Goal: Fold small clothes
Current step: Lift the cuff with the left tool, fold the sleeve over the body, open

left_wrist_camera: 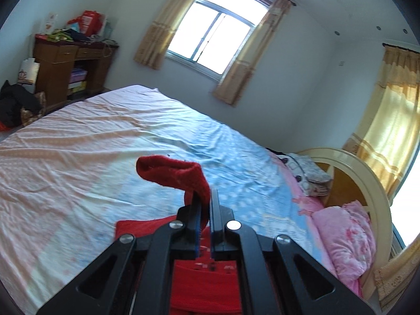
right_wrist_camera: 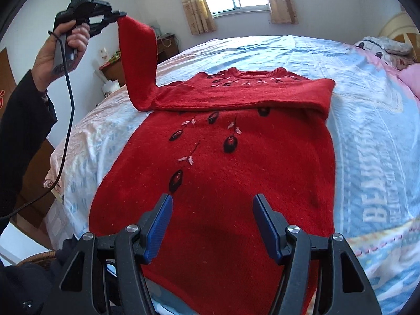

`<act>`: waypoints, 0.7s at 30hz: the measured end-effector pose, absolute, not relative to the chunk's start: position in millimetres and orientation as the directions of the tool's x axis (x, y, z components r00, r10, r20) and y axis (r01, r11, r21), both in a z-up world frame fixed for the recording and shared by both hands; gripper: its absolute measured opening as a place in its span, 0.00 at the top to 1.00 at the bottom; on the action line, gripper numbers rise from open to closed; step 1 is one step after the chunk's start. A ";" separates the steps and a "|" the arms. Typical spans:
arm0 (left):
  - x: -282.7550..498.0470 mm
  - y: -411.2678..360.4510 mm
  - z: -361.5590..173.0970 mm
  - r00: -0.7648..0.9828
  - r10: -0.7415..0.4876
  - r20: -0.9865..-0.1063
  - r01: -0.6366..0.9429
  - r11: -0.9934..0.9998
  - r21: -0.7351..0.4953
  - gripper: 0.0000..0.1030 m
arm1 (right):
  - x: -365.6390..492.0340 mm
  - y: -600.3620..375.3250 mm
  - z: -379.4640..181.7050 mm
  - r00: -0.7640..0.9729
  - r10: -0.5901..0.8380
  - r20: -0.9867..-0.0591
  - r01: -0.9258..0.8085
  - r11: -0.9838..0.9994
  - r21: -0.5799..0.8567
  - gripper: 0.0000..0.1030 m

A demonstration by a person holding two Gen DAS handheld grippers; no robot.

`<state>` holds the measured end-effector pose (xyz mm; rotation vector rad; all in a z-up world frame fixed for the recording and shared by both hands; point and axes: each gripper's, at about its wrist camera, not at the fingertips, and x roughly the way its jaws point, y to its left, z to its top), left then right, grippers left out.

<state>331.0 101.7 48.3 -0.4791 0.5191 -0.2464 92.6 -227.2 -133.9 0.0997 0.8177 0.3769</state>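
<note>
Sweaters: one red sweater, lying face up on the bed with its neckline toward the window and its hem toward me.
Sleeves: two; one sleeve lay folded flat across the chest, the other, the lifted sleeve, rose steeply from the shoulder on the left of the right wrist view up to my left gripper.
Left gripper: one, held in my left hand; its fingers were pressed together on the cuff, which flopped over ahead of the tips.
Right gripper: one; its two blue pads stood apart with nothing between them, hovering over the lower part of the sweater without touching it.
Embroidery: several dark oval motifs with small pink flowers down the front; I could not count them surely.
Edges: the sweater's hem reached close to the near edge of the bed; the side edge on my left dropped toward the floor just beyond the lifted sleeve.
Open room: a wide bare stretch of bedsheet lay beyond the sweater toward the window.
Pillows: one pink pillow by the cream headboard.
Writing: large pale letters on the blue sheet began "BEAU"; the rest was too distorted to read.
</note>
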 end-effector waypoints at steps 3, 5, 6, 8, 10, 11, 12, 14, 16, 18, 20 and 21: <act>334.5 77.7 53.5 0.830 -0.378 -0.410 0.133 0.848 -0.513 0.95 | 92.3 -233.6 -140.8 0.623 0.366 -0.691 -0.260 0.931 0.258 0.35; 337.4 58.8 57.6 0.820 -0.403 -0.406 0.159 0.843 -0.514 0.95 | 93.5 -235.2 -146.0 0.613 0.377 -0.695 -0.249 0.926 0.283 0.35; 338.7 50.0 59.4 0.817 -0.411 -0.405 0.169 0.842 -0.513 0.95 | 93.6 -235.6 -147.8 0.610 0.378 -0.697 -0.248 0.926 0.285 0.35; 339.8 34.3 61.9 0.807 -0.433 -0.401 0.191 0.834 -0.517 0.95 | 93.3 -233.7 -151.7 0.603 0.379 -0.701 -0.251 0.925 0.284 0.35; 340.5 13.2 64.0 0.794 -0.461 -0.397 0.217 0.824 -0.523 0.95 | 92.5 -231.3 -156.5 0.594 0.383 -0.707 -0.255 0.924 0.287 0.35; 341.0 4.4 63.2 0.784 -0.477 -0.397 0.228 0.817 -0.530 0.95 | 92.1 -230.3 -158.6 0.589 0.387 -0.709 -0.256 0.922 0.291 0.35; 341.1 -3.1 62.7 0.778 -0.486 -0.398 0.234 0.812 -0.535 0.95 | 92.0 -228.6 -161.4 0.581 0.394 -0.712 -0.258 0.919 0.298 0.35; 339.6 -26.8 58.8 0.762 -0.513 -0.395 0.250 0.797 -0.550 0.95 | 91.2 -224.3 -168.1 0.560 0.406 -0.722 -0.263 0.914 0.310 0.35; 334.3 -48.3 51.7 0.764 -0.507 -0.400 0.260 0.808 -0.528 0.95 | 90.4 -220.3 -173.7 0.541 0.414 -0.732 -0.273 0.910 0.314 0.35; 329.1 -75.5 34.3 0.759 -0.495 -0.424 0.271 0.831 -0.486 0.95 | 89.1 -214.6 -178.2 0.526 0.418 -0.740 -0.284 0.907 0.311 0.35; 326.0 -98.7 16.5 0.757 -0.470 -0.454 0.270 0.857 -0.439 0.95 | 87.7 -210.8 -180.9 0.519 0.421 -0.744 -0.293 0.905 0.308 0.35; 325.1 -115.2 0.4 0.750 -0.454 -0.481 0.271 0.874 -0.403 0.95 | 87.1 -209.1 -182.5 0.515 0.423 -0.746 -0.297 0.904 0.308 0.35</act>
